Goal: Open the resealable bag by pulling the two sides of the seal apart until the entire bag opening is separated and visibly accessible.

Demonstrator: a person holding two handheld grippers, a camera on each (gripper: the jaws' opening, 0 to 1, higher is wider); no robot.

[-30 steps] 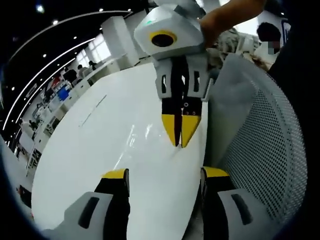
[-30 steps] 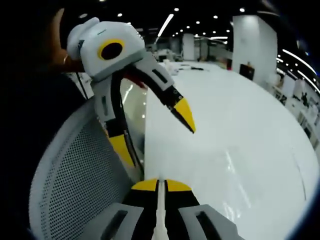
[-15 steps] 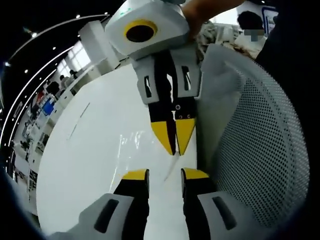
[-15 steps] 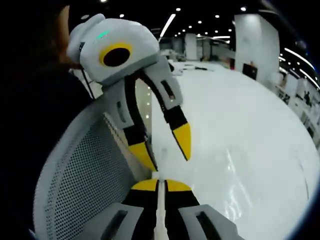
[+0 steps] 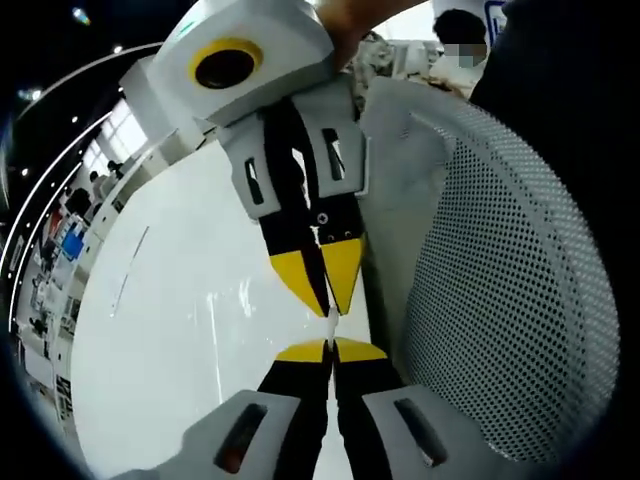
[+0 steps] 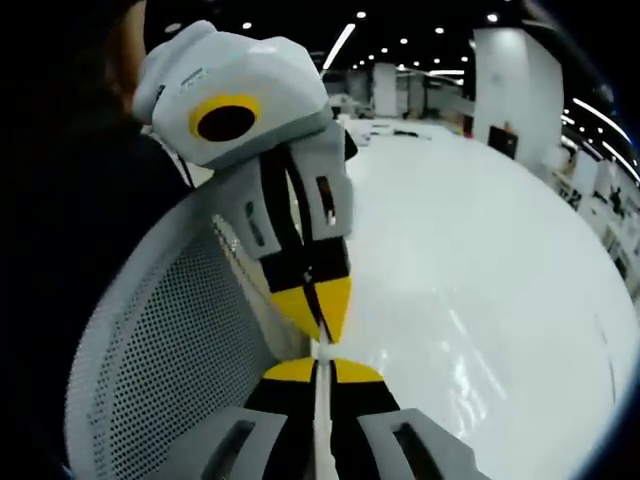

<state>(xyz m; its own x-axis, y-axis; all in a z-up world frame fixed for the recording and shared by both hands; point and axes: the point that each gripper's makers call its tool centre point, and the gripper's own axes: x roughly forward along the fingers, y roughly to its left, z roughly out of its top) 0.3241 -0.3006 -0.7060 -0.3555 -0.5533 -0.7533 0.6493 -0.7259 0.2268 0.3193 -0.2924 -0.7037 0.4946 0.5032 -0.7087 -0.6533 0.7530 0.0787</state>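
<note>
The resealable bag is clear and hard to make out; a thin pale strip of its edge (image 5: 332,326) shows between the two grippers' tips, which nearly touch. The same edge (image 6: 322,345) runs down between the jaws in the right gripper view. My left gripper (image 5: 331,348) rises from the bottom, shut on this strip. My right gripper (image 5: 328,300) points down at it from above, also shut. In the right gripper view my right gripper (image 6: 321,368) is shut on the strip, and the left gripper (image 6: 318,320) meets it tip to tip. The rest of the bag cannot be told from the glossy table.
A glossy white table (image 5: 180,340) (image 6: 480,260) lies under both grippers. A white mesh chair back (image 5: 500,300) (image 6: 150,350) stands close beside them at the table's edge. A hand (image 5: 345,15) holds the right gripper. Desks and people sit far behind.
My left gripper's jaws have gone from wide open to shut on the bag's edge, and the two grippers have come together tip to tip. The right gripper has stayed shut.
</note>
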